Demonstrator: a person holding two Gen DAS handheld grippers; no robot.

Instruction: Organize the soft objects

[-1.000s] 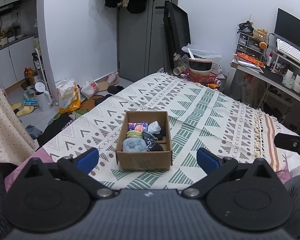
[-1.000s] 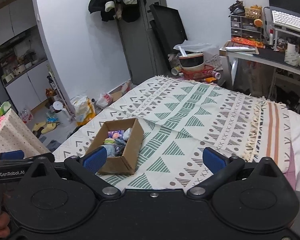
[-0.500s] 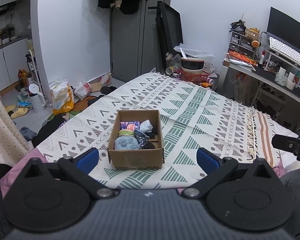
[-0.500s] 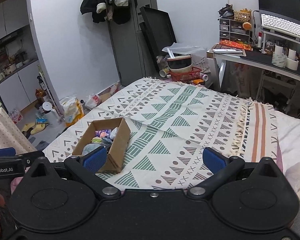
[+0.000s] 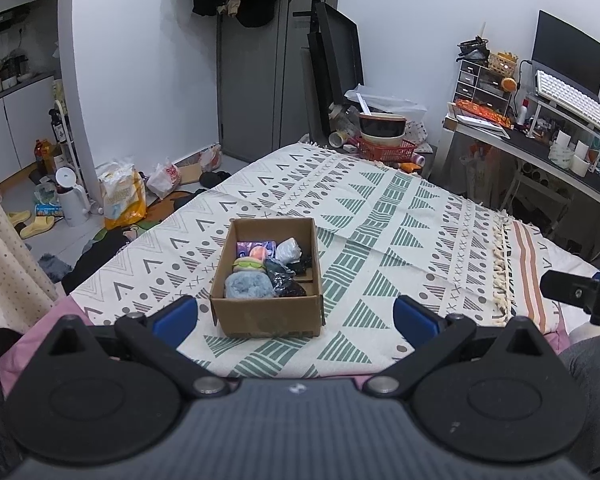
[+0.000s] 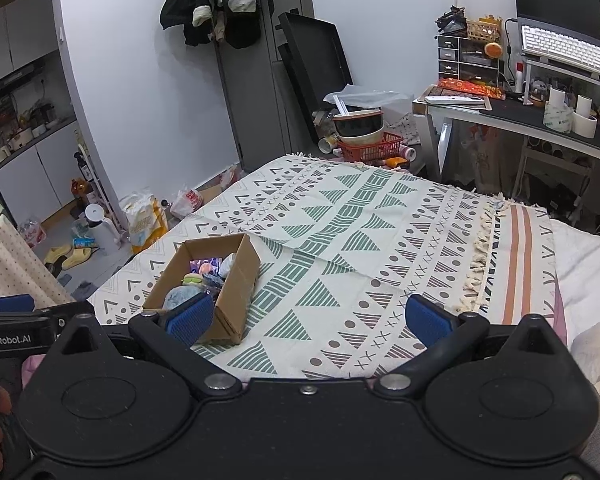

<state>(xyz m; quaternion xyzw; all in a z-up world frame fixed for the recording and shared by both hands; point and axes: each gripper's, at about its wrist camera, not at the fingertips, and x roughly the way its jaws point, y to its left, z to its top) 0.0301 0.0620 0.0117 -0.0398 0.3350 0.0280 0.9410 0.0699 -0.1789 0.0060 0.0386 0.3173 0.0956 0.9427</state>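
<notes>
Bedspread (image 5: 380, 216) bears box (image 5: 266, 320) ahead of, apparently clear of, spread left gripper (image 5: 296, 316).

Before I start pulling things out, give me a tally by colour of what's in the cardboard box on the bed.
In the cardboard box, as far as shows:
Blue fuzzy bundle: 1
Black crinkly bags: 2, possibly more
White-grey bundle: 1
Burger-shaped toy: 1
Orange ball: 1
Purple packet: 1
Total: about 7; anything underneath is hidden.

text: "GenRobot.AI" in white is showing on the black body of the left gripper (image 6: 16, 326), sitting at 9 o'clock in the right wrist view | print on the floor bags (image 5: 122, 196) at 10 o'clock is staying too small to read | no other legible lettering is appearing
</notes>
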